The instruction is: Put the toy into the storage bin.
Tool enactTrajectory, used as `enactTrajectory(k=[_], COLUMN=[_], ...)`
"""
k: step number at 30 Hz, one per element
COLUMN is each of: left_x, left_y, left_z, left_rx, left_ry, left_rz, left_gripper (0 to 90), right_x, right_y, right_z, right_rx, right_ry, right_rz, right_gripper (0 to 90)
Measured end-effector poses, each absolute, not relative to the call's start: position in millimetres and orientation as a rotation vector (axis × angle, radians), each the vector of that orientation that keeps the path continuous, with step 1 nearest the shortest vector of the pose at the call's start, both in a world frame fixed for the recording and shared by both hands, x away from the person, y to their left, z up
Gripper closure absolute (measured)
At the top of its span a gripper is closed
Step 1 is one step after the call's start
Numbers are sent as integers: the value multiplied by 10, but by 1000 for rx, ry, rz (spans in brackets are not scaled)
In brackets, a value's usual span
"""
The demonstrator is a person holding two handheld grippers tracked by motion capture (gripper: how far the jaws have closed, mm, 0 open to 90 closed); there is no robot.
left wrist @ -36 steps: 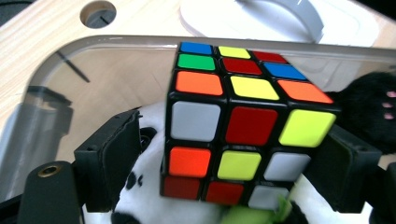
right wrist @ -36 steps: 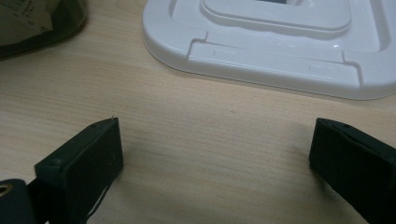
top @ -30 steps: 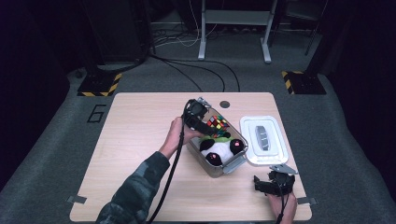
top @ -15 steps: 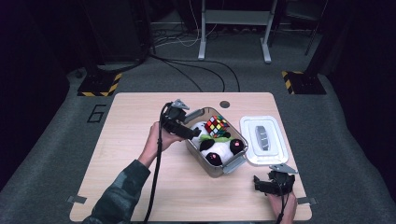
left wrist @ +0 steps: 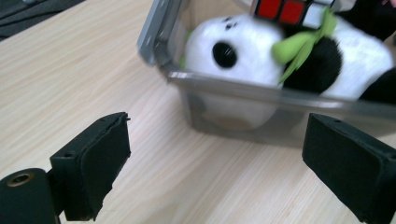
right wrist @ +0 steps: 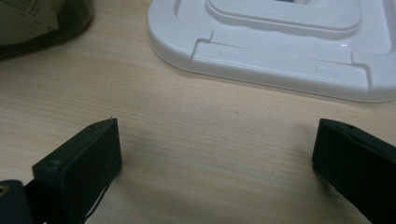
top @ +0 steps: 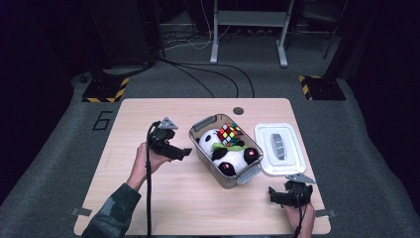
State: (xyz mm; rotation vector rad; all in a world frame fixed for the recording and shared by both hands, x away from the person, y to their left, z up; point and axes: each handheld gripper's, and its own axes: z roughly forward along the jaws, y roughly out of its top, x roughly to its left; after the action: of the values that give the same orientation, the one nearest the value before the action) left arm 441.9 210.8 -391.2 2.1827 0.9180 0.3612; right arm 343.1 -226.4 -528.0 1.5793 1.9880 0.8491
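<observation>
A clear plastic bin (top: 218,174) with grey latches stands mid-table. In it lies a panda plush (top: 223,153) with a colourful puzzle cube (top: 230,133) resting on top. My left gripper (top: 184,151) hovers just left of the bin and points at it. Its jaws have just been opening further and hold nothing. In the left gripper view the bin wall (left wrist: 261,116), the panda (left wrist: 243,51) and the cube (left wrist: 280,9) lie beyond my open left gripper (left wrist: 217,140). My right gripper (top: 288,192) rests near the front right edge, open and empty (right wrist: 215,140), facing the white lid (right wrist: 280,51).
The white lid (top: 278,148) lies flat to the right of the bin. A small dark round cap (top: 238,110) sits near the table's far edge. Bare wood (top: 198,208) spreads across the left and front. Cables and striped stand feet lie on the floor behind.
My left gripper has moved left from above the bin to the table beside it, with its jaws wider apart. The cube stays on the panda. The right gripper has not moved.
</observation>
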Motion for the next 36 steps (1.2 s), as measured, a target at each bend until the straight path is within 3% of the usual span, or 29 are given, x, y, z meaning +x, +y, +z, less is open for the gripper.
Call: enactTrajectory(k=[24,36], left_x=[4013,3976], left_y=[2916,3081], left_z=[-4972,-5286], left_rx=[2090,2042], left_ry=[1180,1267], left_rz=[542,514], left_gripper=[43,36], right_x=[3597,3836], right_y=[-2332,-2384], right_z=[-5074,-4928], right_rx=[1555,1544], right_ry=[1997,1999], right_rz=[893,904], right_gripper=[10,14])
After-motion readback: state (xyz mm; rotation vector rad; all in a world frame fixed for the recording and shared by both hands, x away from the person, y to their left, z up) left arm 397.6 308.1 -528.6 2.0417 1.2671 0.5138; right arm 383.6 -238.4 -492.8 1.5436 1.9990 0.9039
